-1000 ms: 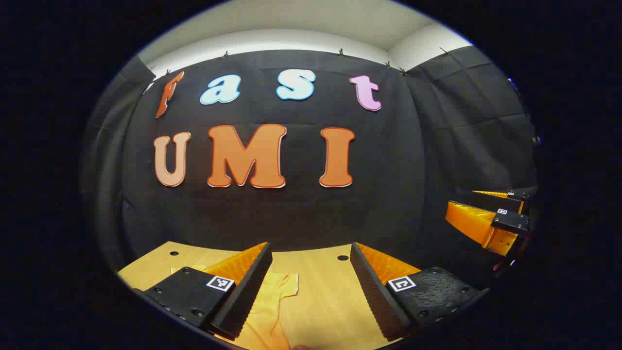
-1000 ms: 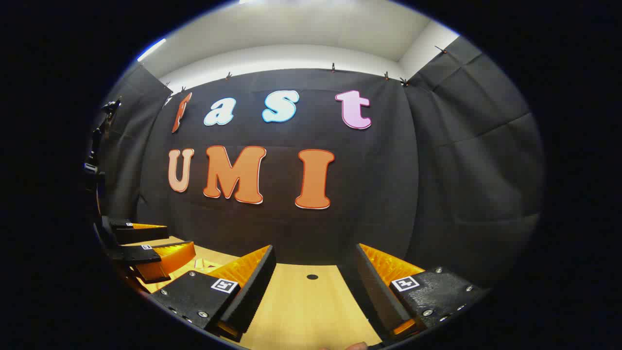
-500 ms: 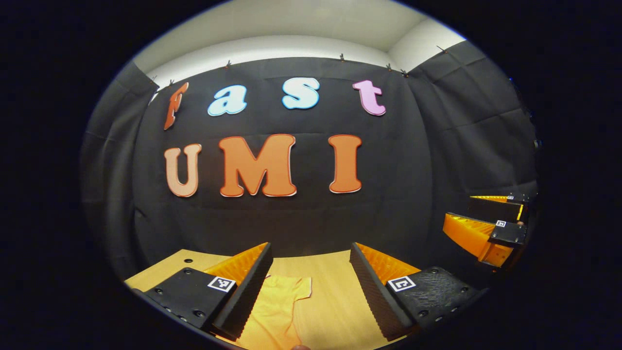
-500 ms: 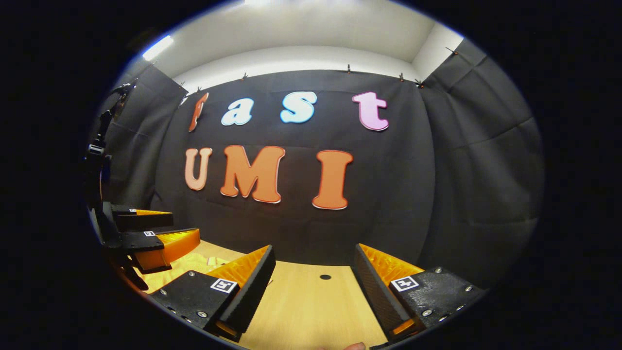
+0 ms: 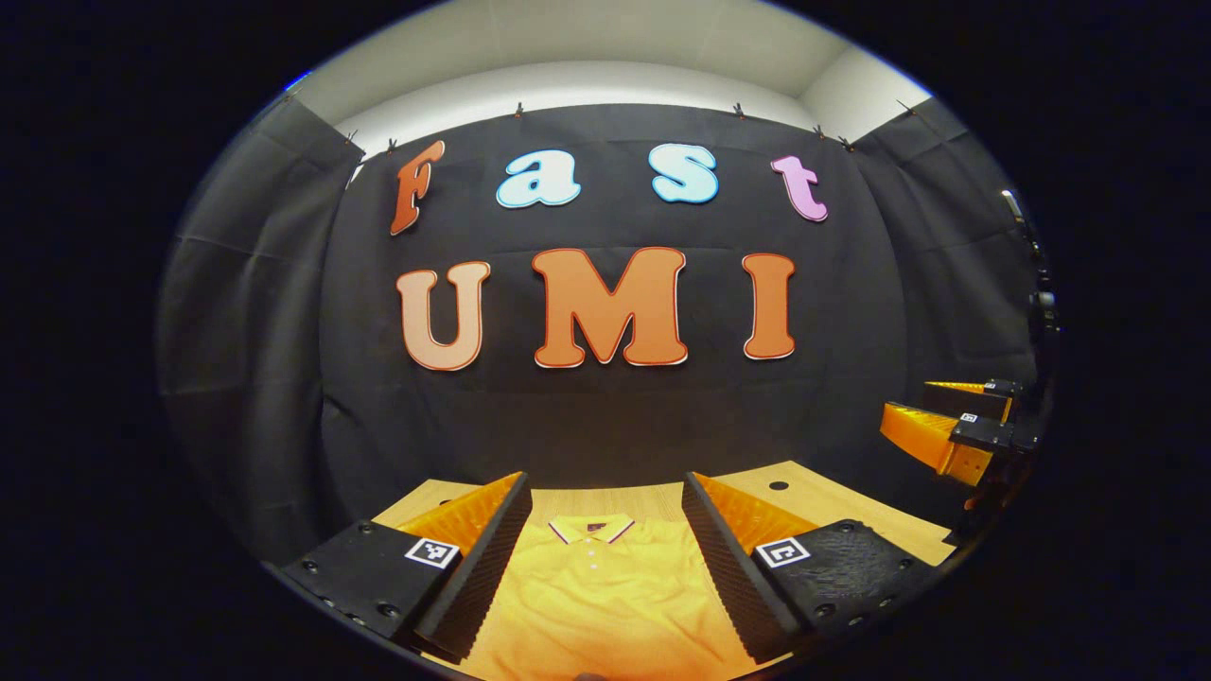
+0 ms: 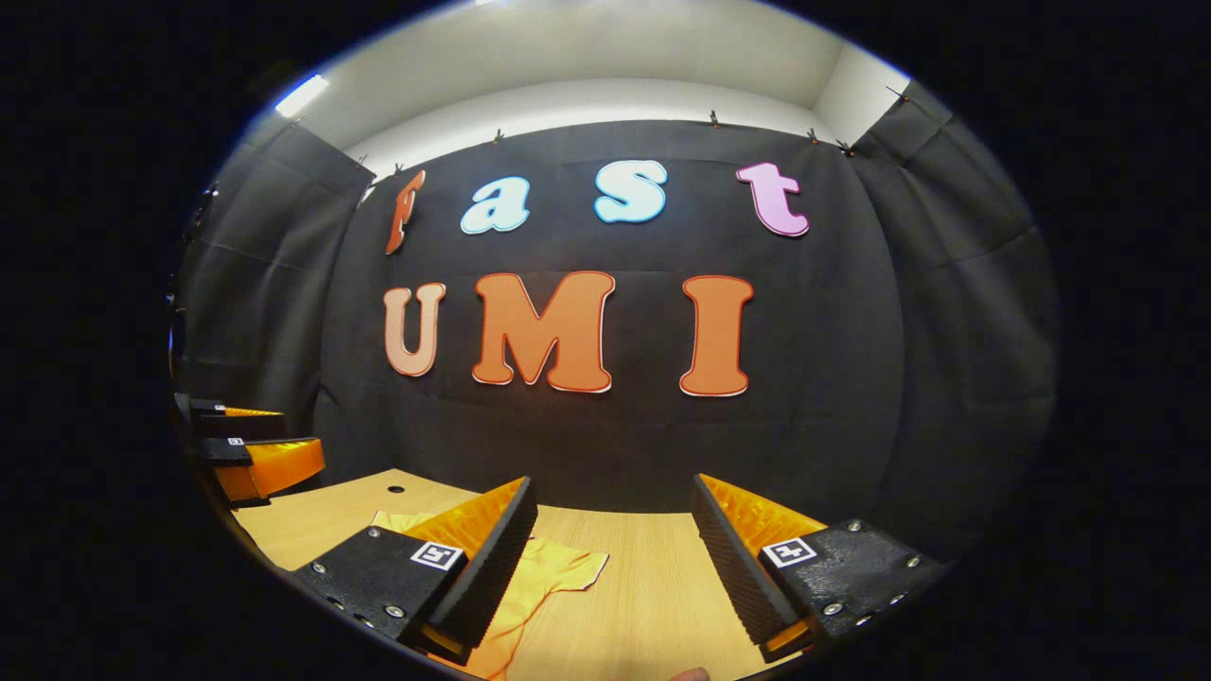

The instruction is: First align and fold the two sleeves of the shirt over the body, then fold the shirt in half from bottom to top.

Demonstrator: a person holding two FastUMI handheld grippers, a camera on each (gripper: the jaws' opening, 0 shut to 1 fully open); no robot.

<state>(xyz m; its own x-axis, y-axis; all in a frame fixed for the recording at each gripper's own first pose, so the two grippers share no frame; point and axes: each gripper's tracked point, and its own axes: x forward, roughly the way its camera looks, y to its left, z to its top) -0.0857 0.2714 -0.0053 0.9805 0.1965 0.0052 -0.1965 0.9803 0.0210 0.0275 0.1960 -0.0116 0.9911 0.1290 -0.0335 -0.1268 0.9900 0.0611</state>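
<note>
A yellow polo shirt (image 5: 591,591) lies flat on the wooden table (image 5: 814,492), its collar (image 5: 591,528) towards the back wall. In the left gripper view my left gripper (image 5: 604,492) hovers open above the shirt's chest, with the collar and button placket between its fingers. The right gripper (image 5: 937,411) shows at the far right, above the table's edge. In the right gripper view my right gripper (image 6: 613,487) is open over bare wood, and a shirt sleeve (image 6: 553,572) lies beside its left finger. The left gripper (image 6: 260,435) hangs at the far left.
The table (image 6: 643,577) reaches back to the black cloth wall. It has small round holes in its top, one hole (image 5: 778,485) on the right and another hole (image 6: 395,490) on the left.
Both views have swung across the table. The shirt's collar and chest now sit between the left gripper's fingers, where only a sleeve showed before. A sleeve has come into the right gripper view.
</note>
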